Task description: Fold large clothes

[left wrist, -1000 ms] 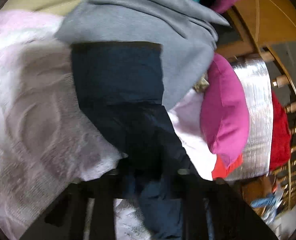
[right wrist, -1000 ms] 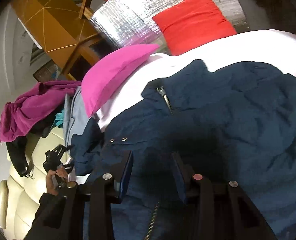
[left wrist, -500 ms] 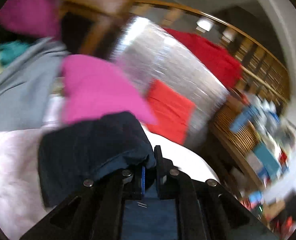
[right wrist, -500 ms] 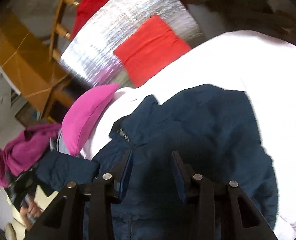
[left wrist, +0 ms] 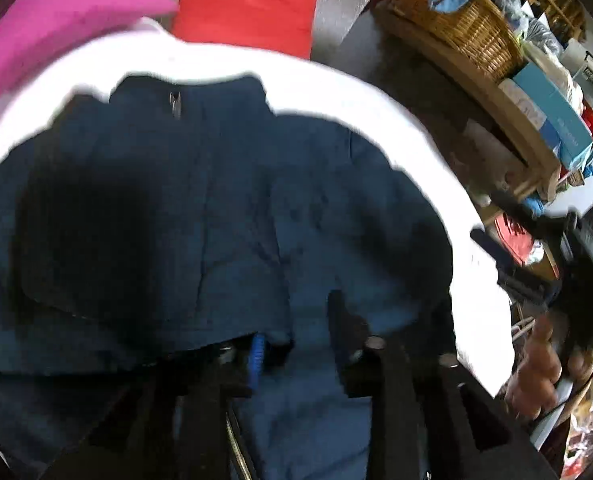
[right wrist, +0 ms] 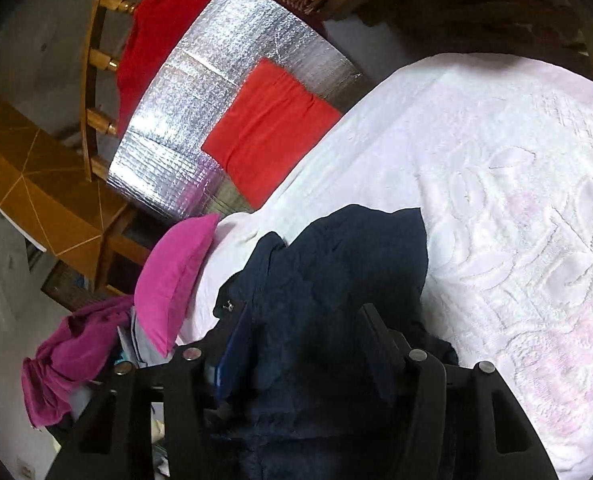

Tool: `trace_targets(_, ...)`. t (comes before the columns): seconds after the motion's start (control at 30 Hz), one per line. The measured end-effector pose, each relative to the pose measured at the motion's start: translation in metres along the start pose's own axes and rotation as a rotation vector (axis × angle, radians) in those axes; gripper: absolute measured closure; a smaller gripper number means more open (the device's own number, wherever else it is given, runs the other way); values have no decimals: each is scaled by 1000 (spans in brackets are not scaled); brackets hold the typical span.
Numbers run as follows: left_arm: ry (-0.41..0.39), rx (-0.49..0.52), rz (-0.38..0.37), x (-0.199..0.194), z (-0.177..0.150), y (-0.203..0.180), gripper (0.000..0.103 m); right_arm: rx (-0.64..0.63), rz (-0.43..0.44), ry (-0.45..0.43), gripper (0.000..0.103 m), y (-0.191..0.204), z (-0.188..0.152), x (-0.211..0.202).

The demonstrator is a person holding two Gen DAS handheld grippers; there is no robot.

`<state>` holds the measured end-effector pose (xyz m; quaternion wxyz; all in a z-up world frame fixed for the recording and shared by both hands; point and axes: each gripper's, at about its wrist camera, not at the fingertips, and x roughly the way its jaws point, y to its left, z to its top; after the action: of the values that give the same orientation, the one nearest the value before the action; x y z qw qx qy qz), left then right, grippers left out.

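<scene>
Your left gripper (left wrist: 296, 344) looks open in the left wrist view, fingers apart, navy cloth draped over the left one; grip unclear; a second ago it had the sleeve pinched. The navy jacket (left wrist: 216, 216) lies on the white bedspread (left wrist: 376, 92), sleeve folded across the body, zipper pull near the collar; one fold in, the rest left; pink pillow (left wrist: 56, 20) beyond.

Right wrist view: your right gripper (right wrist: 308, 340) is open over the jacket, holding nothing, same as before; jacket now bunched narrower; red cloth (right wrist: 272, 128) on foil panel (right wrist: 200, 92) unmoved.
</scene>
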<state>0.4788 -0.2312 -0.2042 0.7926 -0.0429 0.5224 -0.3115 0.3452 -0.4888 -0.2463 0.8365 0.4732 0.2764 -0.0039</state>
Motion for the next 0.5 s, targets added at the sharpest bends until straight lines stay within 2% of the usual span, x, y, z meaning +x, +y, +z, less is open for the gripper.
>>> trace_targets(0.03, -1, -17, -12, -7, -3, 4, 65, 0, 2, 8, 43, 0, 0, 1)
trace_targets(0.07, -3, -43, -27, -18, -6, 10, 58, -2, 7, 19, 43, 2, -1, 3)
trace_targets(0.1, -15, -68, -37, -30, -9, 13, 43, -6, 12, 28, 43, 2, -1, 4)
trace_targets(0.17, -88, -127, -38, -64, -21, 31, 29, -46, 18, 65, 43, 12, -6, 12)
trace_targets(0.33, -244, -274, 11, -126, -44, 91, 27, -197, 25, 155, 43, 48, -37, 31)
trace_targets(0.37, -270, -307, 38, -132, -45, 103, 27, -231, 26, 167, 41, 57, -45, 35)
trace_targets(0.43, -311, -381, 146, -138, -49, 133, 27, -333, 24, 196, 34, 79, -64, 44)
trace_targets(0.47, -316, -414, 191, -138, -51, 147, 27, -393, 29, 212, 33, 92, -76, 50)
trace_targets(0.5, -307, -445, 213, -136, -52, 160, 27, -450, 31, 225, 28, 104, -86, 54)
